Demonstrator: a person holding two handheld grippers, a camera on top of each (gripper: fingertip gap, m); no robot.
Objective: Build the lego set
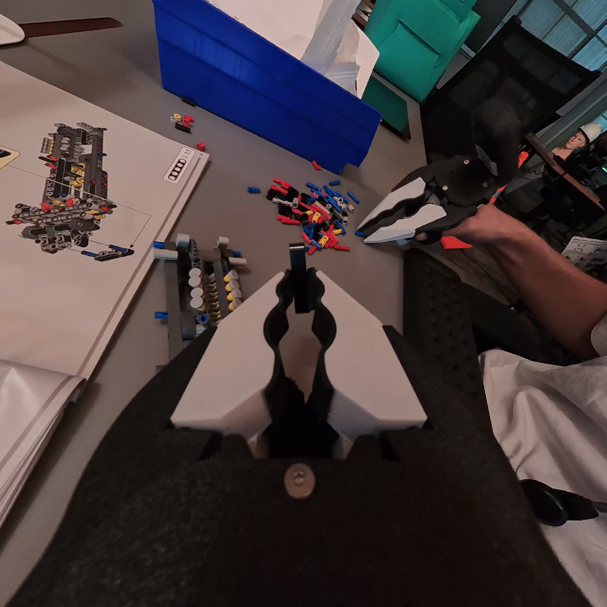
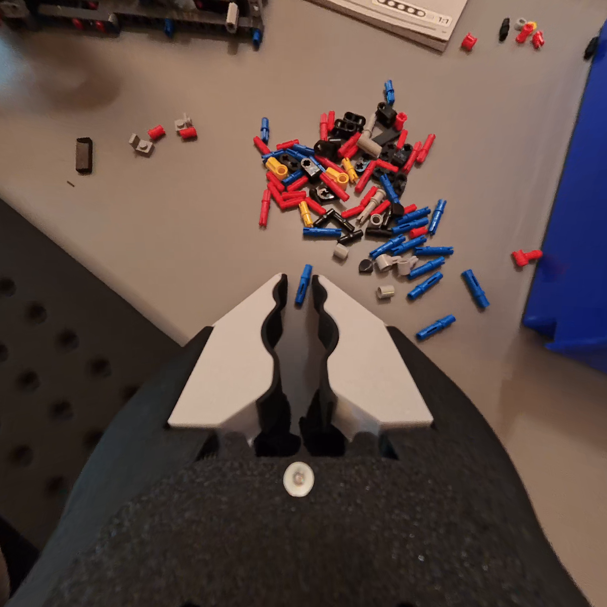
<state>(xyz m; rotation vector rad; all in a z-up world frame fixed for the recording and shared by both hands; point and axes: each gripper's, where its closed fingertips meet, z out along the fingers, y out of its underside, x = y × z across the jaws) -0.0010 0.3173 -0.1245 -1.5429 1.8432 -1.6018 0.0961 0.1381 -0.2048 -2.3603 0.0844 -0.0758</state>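
My left gripper (image 1: 300,274) is shut on a black lego piece (image 1: 298,262), which stands upright between its fingertips above the grey table. The partly built grey model (image 1: 200,289) lies just to its left; it also shows at the top of the right wrist view (image 2: 131,16). A pile of small red, blue, black and yellow pins (image 2: 354,184) lies ahead; it also shows in the left wrist view (image 1: 315,213). My right gripper (image 2: 299,278) is narrowly open, low at the table, with its tips on either side of a single blue pin (image 2: 303,282). It also shows in the left wrist view (image 1: 369,235).
The open instruction booklet (image 1: 82,197) lies at the left. A blue bin (image 1: 262,82) stands behind the pile, and at the right in the right wrist view (image 2: 574,197). A loose black piece (image 2: 83,155) and small grey and red parts (image 2: 141,144) lie apart. A perforated black mat (image 2: 49,345) borders the table.
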